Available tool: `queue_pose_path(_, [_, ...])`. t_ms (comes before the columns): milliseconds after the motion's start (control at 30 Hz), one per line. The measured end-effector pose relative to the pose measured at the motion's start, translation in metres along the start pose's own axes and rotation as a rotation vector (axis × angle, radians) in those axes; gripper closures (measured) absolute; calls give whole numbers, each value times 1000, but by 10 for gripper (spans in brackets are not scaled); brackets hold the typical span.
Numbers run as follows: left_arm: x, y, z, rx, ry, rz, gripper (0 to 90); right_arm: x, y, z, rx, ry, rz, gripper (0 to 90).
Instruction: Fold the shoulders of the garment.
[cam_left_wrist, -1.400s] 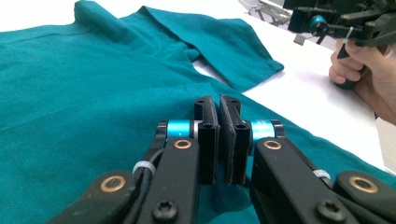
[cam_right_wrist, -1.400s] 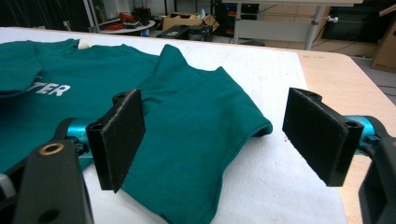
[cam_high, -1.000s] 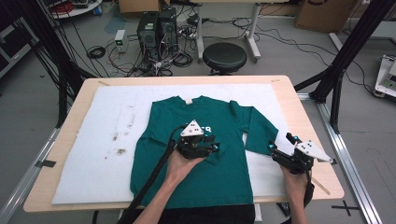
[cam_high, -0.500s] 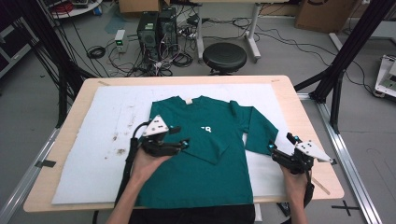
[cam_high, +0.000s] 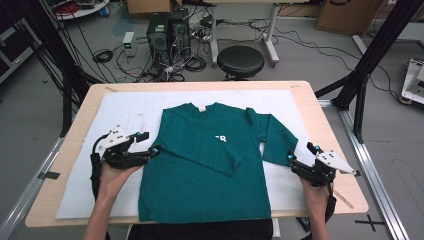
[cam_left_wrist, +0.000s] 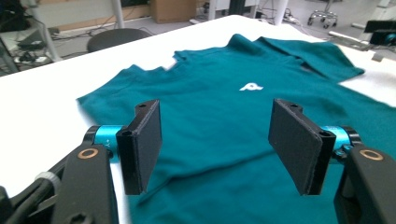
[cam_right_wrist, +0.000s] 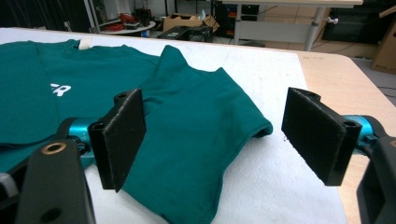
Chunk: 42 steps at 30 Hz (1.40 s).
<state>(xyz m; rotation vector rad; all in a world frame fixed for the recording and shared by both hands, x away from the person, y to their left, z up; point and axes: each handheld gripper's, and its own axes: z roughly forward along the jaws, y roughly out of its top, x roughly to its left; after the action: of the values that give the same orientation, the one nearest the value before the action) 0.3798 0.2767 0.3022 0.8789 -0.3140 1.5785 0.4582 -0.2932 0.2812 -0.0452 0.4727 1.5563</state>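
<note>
1. My table is light wood with rounded corners, and a white mat covers most of its top.
2. Beyond its far edge a round black stool stands on the grey floor.
3. Two dark computer towers sit left of the stool amid tangled black cables.
4. Black frame struts rise at the right, and cardboard boxes stand behind them.

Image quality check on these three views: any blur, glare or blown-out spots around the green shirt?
High view: soft, even light, green shirt without glare, faint shadows. Left gripper view: the white mat washes out near white, the left gripper pads sharp, background soft. Right gripper view: the right gripper pads and the sleeve crisp, far room dim.
</note>
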Motion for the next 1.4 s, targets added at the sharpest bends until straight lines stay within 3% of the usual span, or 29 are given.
queue_pose_path(133, [13, -11, -14, 4, 49, -4, 334, 0, 0, 0, -2, -2, -4, 221])
queue_pose_path(200, [19, -18, -20, 4, 95, -6, 334, 0, 0, 0, -1, -3, -4, 221])
queue_pose_path(333, [38, -36, -36, 14, 165, -34, 334, 0, 0, 0, 0, -1, 1, 221])
queue_pose_path(367, [38, -36, -36, 14, 165, -34, 334, 0, 0, 0, 0, -1, 1, 221])
queue_pose_path(433, [44, -44, -43, 33, 215, -42, 334, 0, 0, 0, -1, -3, -5, 221])
queue_pose_path(500, [50, -50, -50, 33, 237, -59, 334, 0, 0, 0, 2, -5, -9, 221])
queue_pose_path(567, [55, -55, -57, 19, 247, -87, 334, 1, 0, 0, 2, -5, -8, 221])
queue_pose_path(800, [66, -69, -72, -20, 263, -127, 295, 1, 0, 0, 4, -6, -9, 221])
queue_pose_path(1033, [71, -81, -75, -57, 317, -126, 292, 2, 0, 1, 11, -8, -18, 222])
queue_pose_path(1100, [70, -82, -75, -58, 316, -114, 293, 3, 1, 2, 19, -12, -43, 222])
queue_pose_path(1400, [67, -82, -73, -47, 358, -95, 331, 3, 1, 3, 30, -11, -40, 231])
